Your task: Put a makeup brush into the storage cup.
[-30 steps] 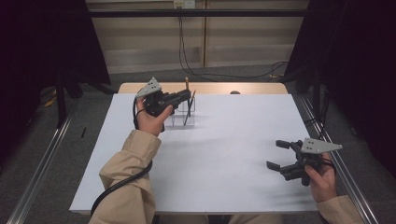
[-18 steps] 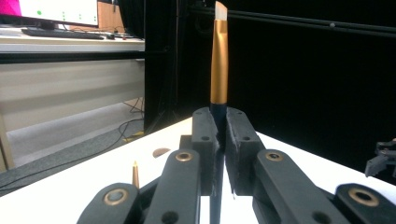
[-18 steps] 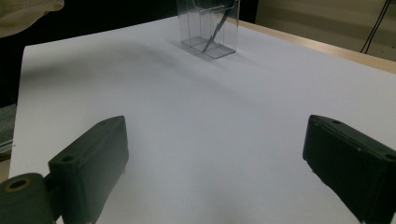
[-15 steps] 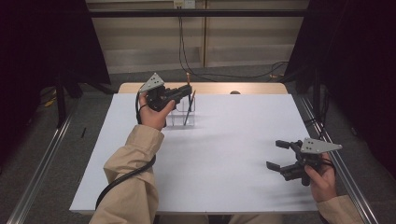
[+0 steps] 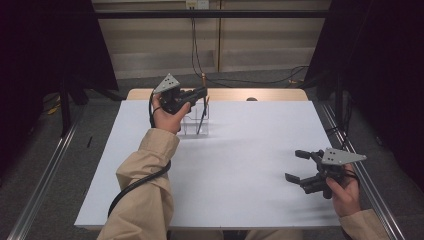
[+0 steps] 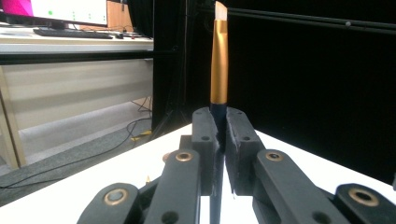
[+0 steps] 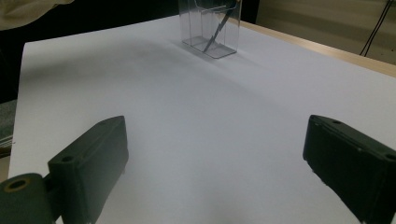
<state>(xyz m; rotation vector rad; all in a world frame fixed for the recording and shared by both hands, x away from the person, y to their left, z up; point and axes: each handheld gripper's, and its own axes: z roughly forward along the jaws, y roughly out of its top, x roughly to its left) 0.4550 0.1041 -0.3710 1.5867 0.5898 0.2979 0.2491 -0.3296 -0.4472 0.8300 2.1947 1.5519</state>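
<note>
The left tool [image 5: 199, 93] pinches a brush [image 6: 218, 65] by its dark handle just below the gold ferrule, bristles up, above the clear holder [image 5: 196, 121] at the far side of the bench [image 5: 240, 165]. A second brush [image 7: 214, 36] leans inside the holder. The right tool [image 5: 299, 165] rests near the bench's right edge, jaws spread with nothing between them.

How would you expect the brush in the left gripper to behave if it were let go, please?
The brush is long and thin, so it probably feels light and stiff. Its round gold ferrule suggests it would roll on the table. Clamped upright in the left gripper above the clear holder, it would likely drop in and lean, like the brush already there.
</note>
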